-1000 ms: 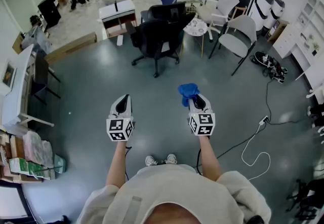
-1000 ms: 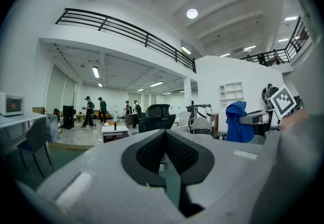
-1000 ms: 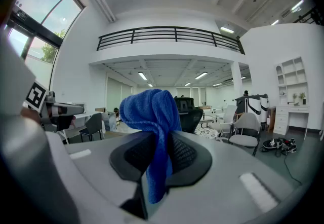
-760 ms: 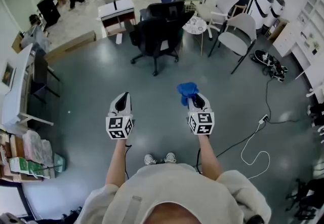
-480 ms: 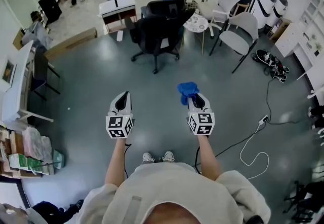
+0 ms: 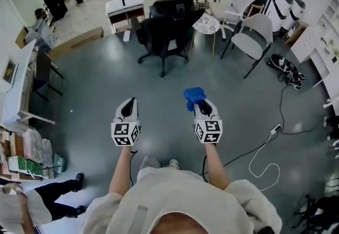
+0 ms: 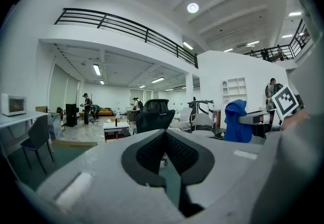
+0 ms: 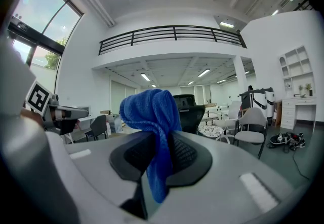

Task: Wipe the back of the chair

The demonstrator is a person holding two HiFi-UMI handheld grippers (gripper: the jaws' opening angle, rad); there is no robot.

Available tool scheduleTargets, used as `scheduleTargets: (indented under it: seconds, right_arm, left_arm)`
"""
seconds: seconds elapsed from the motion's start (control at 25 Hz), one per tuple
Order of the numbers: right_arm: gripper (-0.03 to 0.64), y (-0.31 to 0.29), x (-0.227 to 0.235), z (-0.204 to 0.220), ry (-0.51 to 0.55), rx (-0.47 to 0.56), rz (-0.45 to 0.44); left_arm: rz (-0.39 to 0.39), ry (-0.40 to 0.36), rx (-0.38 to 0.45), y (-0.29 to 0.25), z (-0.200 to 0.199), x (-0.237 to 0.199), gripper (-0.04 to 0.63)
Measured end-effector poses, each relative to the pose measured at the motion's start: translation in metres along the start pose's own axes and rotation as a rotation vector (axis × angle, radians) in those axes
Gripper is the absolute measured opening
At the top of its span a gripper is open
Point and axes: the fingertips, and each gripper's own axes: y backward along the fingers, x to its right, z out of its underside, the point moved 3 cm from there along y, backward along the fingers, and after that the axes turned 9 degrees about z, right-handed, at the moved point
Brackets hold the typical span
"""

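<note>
Plainly the wiping has not begun. 2 black chairs (image 6: 165, 32) stand close together, well ahead of the person across open grey floor (image 6: 106, 79), and I cannot tell which one is meant. A grey chair (image 6: 253, 34) stands off to their right. Both claws are held out in front of the person, side by side and well apart from any chair.

The right claw (image 6: 201, 107) is clenched on a blue cloth (image 6: 193, 94). In the right gripper view the cloth bunches above the jaws and a tail of it hangs down between them. The left claw (image 6: 127, 106) is closed too, its jaws meeting with nothing between them.

Little has changed over the last second. The claws have kept the same pose and the cloth has not shifted in its grip. The feet have moved, though: 2 shoes stood side by side before, and now only 1 shoe (image 6: 172, 163) shows clearly, which reads as a step forward. A bystander's dark trouser leg (image 6: 55, 191) has also come in at the lower left.

I take this as the approach. The cloth is ready, but the gap to the chairs has yet to be closed. The empty left claw could steady a chair once there, since these look like the rolling kind.
</note>
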Motion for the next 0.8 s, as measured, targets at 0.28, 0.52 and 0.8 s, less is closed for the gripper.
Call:
scheduleTargets:
  seconds: [0.28,0.52,0.8]
  right_arm:
    - [0.069,-0.02,0.012,0.005,0.006,-0.013,-0.012]
    - [0.067,-0.053,0.015,-0.002,0.018,-0.02,-0.022]
    - [0.067,-0.109,0.023,-0.004,0.02,-0.024,-0.02]
  left_arm:
    - [0.002,0.005,-0.001,-0.025,0.004,0.0,0.005]
    - [0.013,0.015,-0.011,-0.06,0.006,-0.015,0.005]
    - [0.057,0.028,-0.005,-0.129,0.01,-0.039,0.005]
